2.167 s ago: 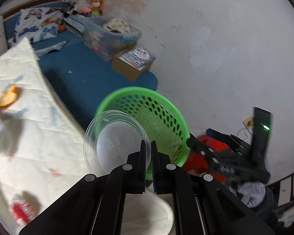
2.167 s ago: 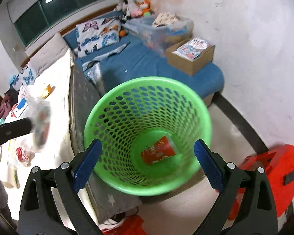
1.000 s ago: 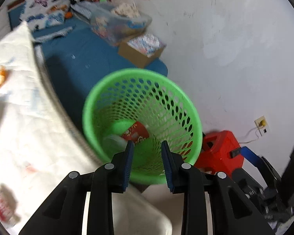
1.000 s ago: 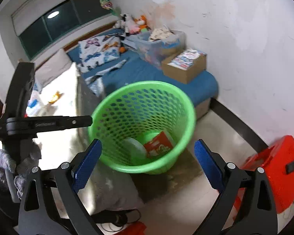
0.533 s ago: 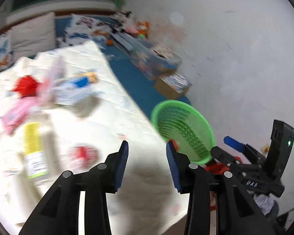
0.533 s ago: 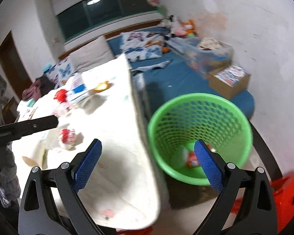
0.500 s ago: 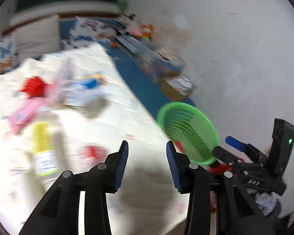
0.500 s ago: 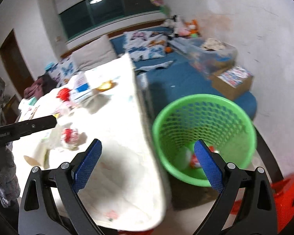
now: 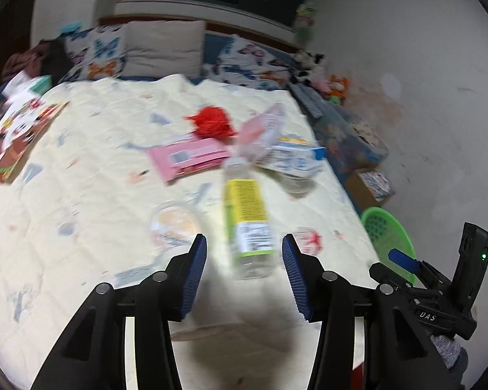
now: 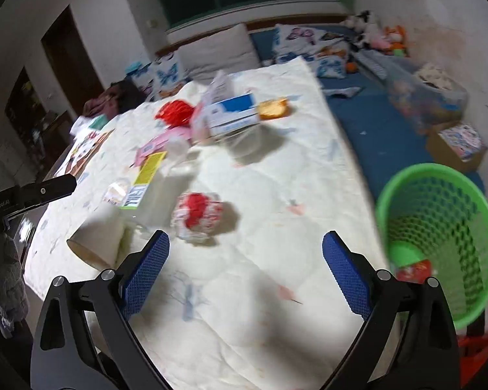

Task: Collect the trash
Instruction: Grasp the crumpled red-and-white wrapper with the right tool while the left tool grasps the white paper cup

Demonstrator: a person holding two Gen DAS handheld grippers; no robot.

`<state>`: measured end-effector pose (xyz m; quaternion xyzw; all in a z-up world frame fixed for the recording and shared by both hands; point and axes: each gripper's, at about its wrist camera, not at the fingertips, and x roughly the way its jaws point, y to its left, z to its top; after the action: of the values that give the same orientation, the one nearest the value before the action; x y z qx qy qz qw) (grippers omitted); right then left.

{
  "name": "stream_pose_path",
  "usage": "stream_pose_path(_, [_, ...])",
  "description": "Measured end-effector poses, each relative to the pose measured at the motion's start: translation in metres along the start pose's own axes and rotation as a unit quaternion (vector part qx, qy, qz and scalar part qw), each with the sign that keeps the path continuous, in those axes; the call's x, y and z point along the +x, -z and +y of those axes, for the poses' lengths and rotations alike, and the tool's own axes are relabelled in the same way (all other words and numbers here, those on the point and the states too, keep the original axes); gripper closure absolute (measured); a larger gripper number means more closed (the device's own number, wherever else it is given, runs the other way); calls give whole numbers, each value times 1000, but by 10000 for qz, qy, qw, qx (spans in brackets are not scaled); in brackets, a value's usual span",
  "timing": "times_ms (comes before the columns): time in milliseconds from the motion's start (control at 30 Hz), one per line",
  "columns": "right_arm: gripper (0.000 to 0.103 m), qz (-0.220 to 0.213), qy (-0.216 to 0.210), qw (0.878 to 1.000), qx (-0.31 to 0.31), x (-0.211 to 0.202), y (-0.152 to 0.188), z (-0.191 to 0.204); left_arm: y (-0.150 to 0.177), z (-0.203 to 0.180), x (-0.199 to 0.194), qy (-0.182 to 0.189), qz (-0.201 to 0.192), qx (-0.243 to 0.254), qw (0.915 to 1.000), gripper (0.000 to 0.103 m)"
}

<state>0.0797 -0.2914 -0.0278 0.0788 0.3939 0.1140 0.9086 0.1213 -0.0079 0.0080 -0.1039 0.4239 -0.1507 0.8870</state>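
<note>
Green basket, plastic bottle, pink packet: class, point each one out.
green basket (image 10: pixel 439 201), right wrist view, inner mesh wall.
plastic bottle (image 9: pixel 247 217), left wrist view, yellow-green label.
pink packet (image 9: pixel 187 157), left wrist view, flat face.

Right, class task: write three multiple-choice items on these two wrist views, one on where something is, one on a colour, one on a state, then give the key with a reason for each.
1. Where does the clear bottle with the yellow label lie?
A. inside the basket
B. on the bedspread, ahead of the left tool
C. on the floor

2. What colour is the basket?
A. green
B. blue
C. white

3. How does the right tool stand?
A. shut on a cup
B. shut on nothing
C. open and empty

Key: 1 B, the bottle lies on the bedspread just beyond the left tool. 2 A, its perforated wall is bright green. 3 C, its blue pads stand wide apart with only bedspread between them.
</note>
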Motion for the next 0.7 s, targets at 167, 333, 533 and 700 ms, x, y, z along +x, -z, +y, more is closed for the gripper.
stream_pose_path(167, [11, 228, -216, 9995, -39, 33, -7, 16, 9, 22, 5, -19, 217, -294, 9993, 54])
stream_pose_path(333, [15, 398, -251, 9989, -20, 55, -10, 22, 17, 31, 15, 2, 381, -429, 9984, 53])
stream_pose_path(533, [18, 581, -227, 9980, 72, 76, -11, 22, 19, 34, 27, 45, 531, -432, 9976, 52])
stream_pose_path(700, [19, 673, -208, 9975, 62, 88, -12, 24, 20, 37, 36, 63, 675, -439, 9967, 51])
